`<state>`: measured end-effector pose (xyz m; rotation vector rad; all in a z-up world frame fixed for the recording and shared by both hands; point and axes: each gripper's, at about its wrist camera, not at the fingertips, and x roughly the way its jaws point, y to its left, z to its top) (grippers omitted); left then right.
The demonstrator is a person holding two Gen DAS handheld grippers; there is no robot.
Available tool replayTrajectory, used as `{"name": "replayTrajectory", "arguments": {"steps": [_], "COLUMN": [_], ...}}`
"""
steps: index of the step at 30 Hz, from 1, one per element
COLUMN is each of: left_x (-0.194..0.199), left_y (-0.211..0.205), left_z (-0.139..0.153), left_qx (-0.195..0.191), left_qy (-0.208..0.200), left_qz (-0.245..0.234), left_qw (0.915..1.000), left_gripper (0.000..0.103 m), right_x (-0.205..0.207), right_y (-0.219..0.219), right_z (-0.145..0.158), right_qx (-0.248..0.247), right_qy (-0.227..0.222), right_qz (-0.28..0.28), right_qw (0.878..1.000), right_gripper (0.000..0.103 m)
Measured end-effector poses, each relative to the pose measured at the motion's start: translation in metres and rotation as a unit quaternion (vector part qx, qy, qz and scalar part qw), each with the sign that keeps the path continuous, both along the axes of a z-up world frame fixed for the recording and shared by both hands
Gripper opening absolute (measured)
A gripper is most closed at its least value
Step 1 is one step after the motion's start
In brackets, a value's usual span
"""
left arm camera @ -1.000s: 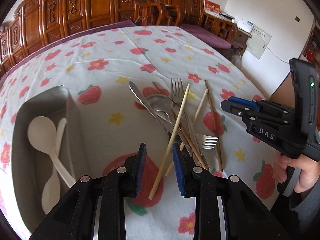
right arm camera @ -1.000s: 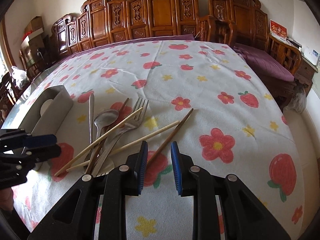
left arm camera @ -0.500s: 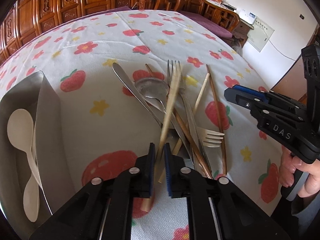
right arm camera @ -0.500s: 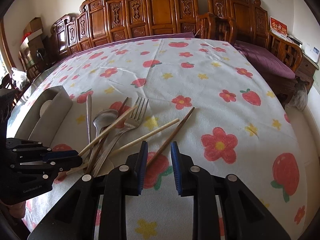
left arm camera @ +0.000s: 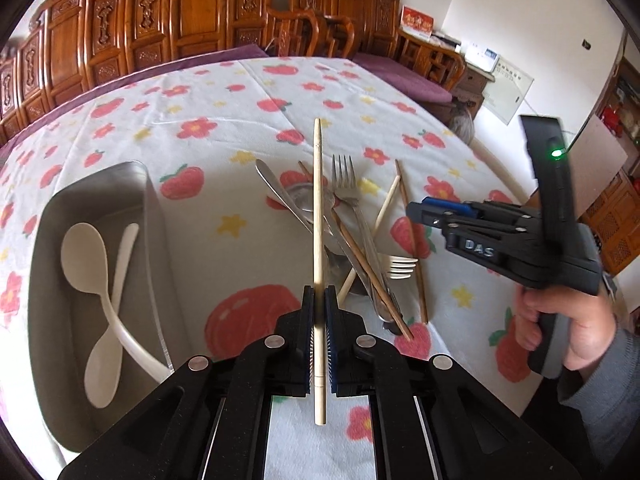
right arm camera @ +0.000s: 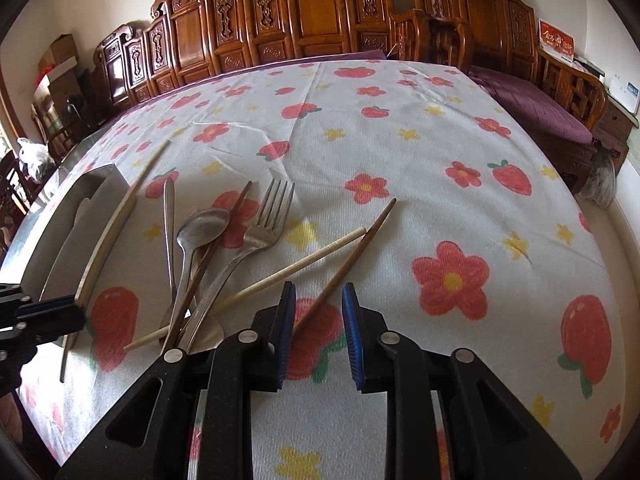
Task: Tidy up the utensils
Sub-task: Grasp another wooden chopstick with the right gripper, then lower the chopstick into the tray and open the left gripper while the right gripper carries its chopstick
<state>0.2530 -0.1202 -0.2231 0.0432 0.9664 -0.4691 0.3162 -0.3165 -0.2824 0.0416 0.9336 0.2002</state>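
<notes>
Carved wooden chairs [left arm camera: 192, 20] behind, and in front a table under a white cloth [left arm camera: 224, 120] printed with red flowers and strawberries. At the left on the cloth, a metal tray [left arm camera: 100, 184] with two white plastic spoons [left arm camera: 92, 264] crossed inside. Left gripper [left arm camera: 319, 300] clamped on a pale bamboo chopstick [left arm camera: 318, 208], blue pads pressed to both sides of it. Chopstick gripped near its thick end, which sticks out a little toward the camera; thin end pointing away and up, lifted clear of the pile. From the right wrist view, same chopstick [right arm camera: 120, 216] slanting in the air just beside the tray wall, with the left gripper [right arm camera: 52, 312] at its lower end. Beneath and just to the right of it, on the cloth, the remaining heap: a metal spoon [right arm camera: 200, 228], a metal fork [right arm camera: 264, 220], a knife handle [right arm camera: 169, 216], a second pale chopstick [right arm camera: 300, 264], and two dark brown chopsticks, one [right arm camera: 348, 248] lying apart at the right and one [right arm camera: 216, 240] under the spoon. Also a second fork [left arm camera: 400, 266], seen from the left wrist view only. Right gripper [right arm camera: 318, 328] low over the cloth, jaws apart with nothing pressed, near end of the right brown chopstick lying between the blue pads. Hand [left arm camera: 560, 320] in a grey sleeve around its handle.
</notes>
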Motion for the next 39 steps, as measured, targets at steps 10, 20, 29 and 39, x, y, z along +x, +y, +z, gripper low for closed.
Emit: {"name": "replayTrajectory", "arguments": {"steps": [10,20,29,39], "left_x": [-0.007,-0.009,-0.011,-0.015], "left_y": [0.012,0.022,0.027,0.044], "left_z": [0.017,0.028,0.037,0.051], "left_qx": [-0.012,-0.018,-0.018,-0.008], "left_qy": [-0.024,-0.037,-0.05,-0.07], "left_qz": [-0.001,0.004,0.009,0.027], "left_qw": [0.9996,0.9991,0.9986,0.9972], "left_gripper": [0.004,0.004,0.004,0.005], "right_x": [0.004,0.001,0.0,-0.01], "right_y": [0.008,-0.007,-0.02,-0.006], "right_z": [-0.007,-0.008,-0.002,0.027], "right_qx": [-0.047,-0.073,-0.068,-0.043], "right_qy": [0.012,0.02,0.015,-0.029], "right_qz": [-0.007,-0.032,-0.055,-0.037], "right_qw": [0.999,0.997,0.996,0.998], "right_gripper": [0.023,0.007,0.006,0.006]}}
